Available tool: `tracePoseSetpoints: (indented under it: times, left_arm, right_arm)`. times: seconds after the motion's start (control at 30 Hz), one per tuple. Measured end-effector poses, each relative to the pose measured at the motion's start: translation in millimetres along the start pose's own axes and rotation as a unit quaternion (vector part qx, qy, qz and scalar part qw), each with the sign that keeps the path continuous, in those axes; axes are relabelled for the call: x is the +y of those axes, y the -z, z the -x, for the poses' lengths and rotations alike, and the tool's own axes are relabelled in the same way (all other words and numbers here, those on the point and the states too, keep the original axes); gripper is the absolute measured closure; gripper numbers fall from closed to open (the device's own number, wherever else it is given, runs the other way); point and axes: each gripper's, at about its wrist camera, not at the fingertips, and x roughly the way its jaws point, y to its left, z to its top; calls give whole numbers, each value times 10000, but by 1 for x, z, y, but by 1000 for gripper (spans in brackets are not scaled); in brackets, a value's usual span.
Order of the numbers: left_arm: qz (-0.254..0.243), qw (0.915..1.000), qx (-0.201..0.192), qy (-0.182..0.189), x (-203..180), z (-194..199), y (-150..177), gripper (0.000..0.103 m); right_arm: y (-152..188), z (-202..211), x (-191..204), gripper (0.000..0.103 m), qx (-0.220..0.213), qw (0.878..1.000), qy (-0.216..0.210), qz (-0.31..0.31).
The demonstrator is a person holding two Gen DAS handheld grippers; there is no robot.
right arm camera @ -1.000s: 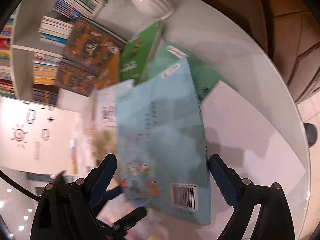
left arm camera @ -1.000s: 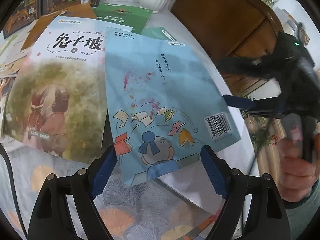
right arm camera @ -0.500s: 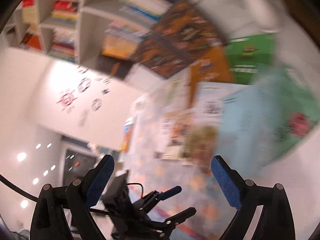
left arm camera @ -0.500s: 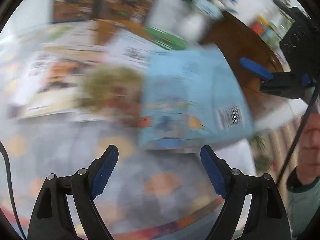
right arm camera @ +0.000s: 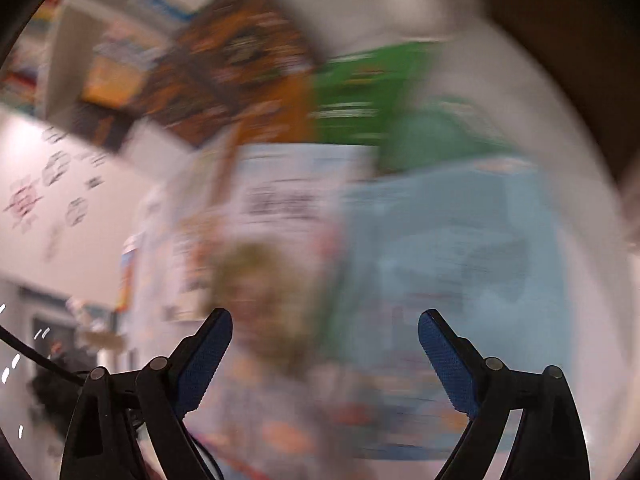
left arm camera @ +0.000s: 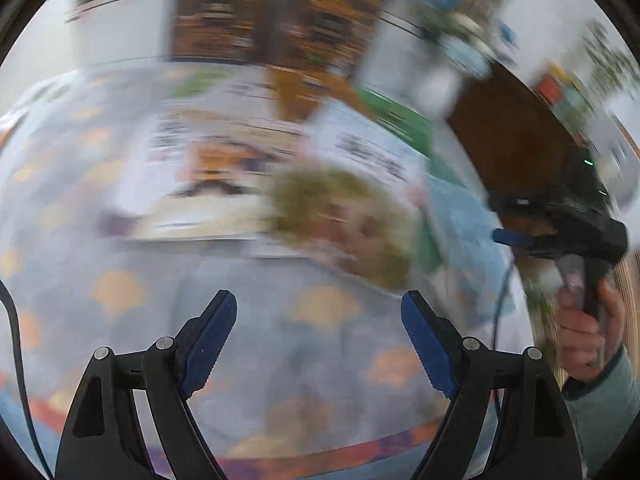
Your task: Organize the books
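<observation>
Both views are blurred by motion. My left gripper [left arm camera: 318, 308] is open and empty above the patterned tablecloth [left arm camera: 320, 304]. Beyond it lie a white book with an olive picture [left arm camera: 340, 200] and, to its right, a light-blue book [left arm camera: 460, 216]. At the right edge a hand [left arm camera: 584, 320] holds my right gripper, whose blue finger [left arm camera: 510, 236] reaches over the light-blue book. In the right wrist view my right gripper [right arm camera: 326, 320] has its jaws closing with nothing between them. It hangs over the seam between the olive-picture book [right arm camera: 272, 248] and the light-blue book [right arm camera: 460, 260].
More books lie farther back: a green one [right arm camera: 360, 92], an orange one [right arm camera: 280, 120], dark brown ones [right arm camera: 240, 52] and another white one [left arm camera: 200, 168]. A bookshelf [right arm camera: 120, 40] stands at upper left. A brown wooden piece [left arm camera: 512, 140] borders the table on the right.
My left gripper has drawn back and to the left, away from the light-blue book that lay just ahead of its jaws. The right view swung left toward the room, then back over the books.
</observation>
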Motion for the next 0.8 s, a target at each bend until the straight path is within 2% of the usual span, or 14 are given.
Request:
tracePoseSetpoints:
  times: [0.1, 0.23, 0.33, 0.43, 0.47, 0.5, 0.57, 0.63, 0.7, 0.73, 0.8]
  left_arm:
    - [-504, 9974, 355, 361, -47, -40, -7, 20]
    - [-979, 9902, 704, 710, -92, -76, -12, 20]
    - [-1123, 9861, 893, 835, -113, -95, -15, 20]
    - [-1190, 9834, 1057, 867, -127, -112, -15, 20]
    - [-1207, 9824, 1117, 888, -129, -116, -15, 20]
    - [-1221, 9811, 1201, 901, -131, -122, -15, 20]
    - [-1241, 9817, 1230, 761, -134, -129, -12, 19]
    - [-1203, 9820, 1223, 791, -132, -130, -12, 19]
    - [-1063, 9810, 1322, 940, -131, -132, -11, 19]
    - [-1003, 9805, 1358, 1007, -130, -132, -11, 19]
    - [-1065, 9834, 1287, 707, -129, -133, -10, 18]
  right_arm:
    - [5, 13, -49, 21, -140, 9982, 146, -570]
    - [12, 24, -103, 22, -340, 9924, 189, -1170]
    - [10, 24, -121, 22, -357, 9912, 206, -1260]
    - [1, 19, -122, 21, -389, 9926, 242, -1127]
    - [-1, 17, -121, 18, -381, 9933, 238, -1066]
    - [-5, 16, -120, 9, -338, 9941, 209, -1013]
    - [-11, 8, -111, 9, -180, 9963, 66, -838]
    - [-12, 4, -106, 9, -74, 9976, -109, -680]
    - [-6, 1, -109, 9, 29, 9951, -554, -822]
    - [-3, 0, -113, 10, 88, 9900, -1004, -991]
    - [-1, 0, -113, 10, 139, 9835, -1406, -1127]
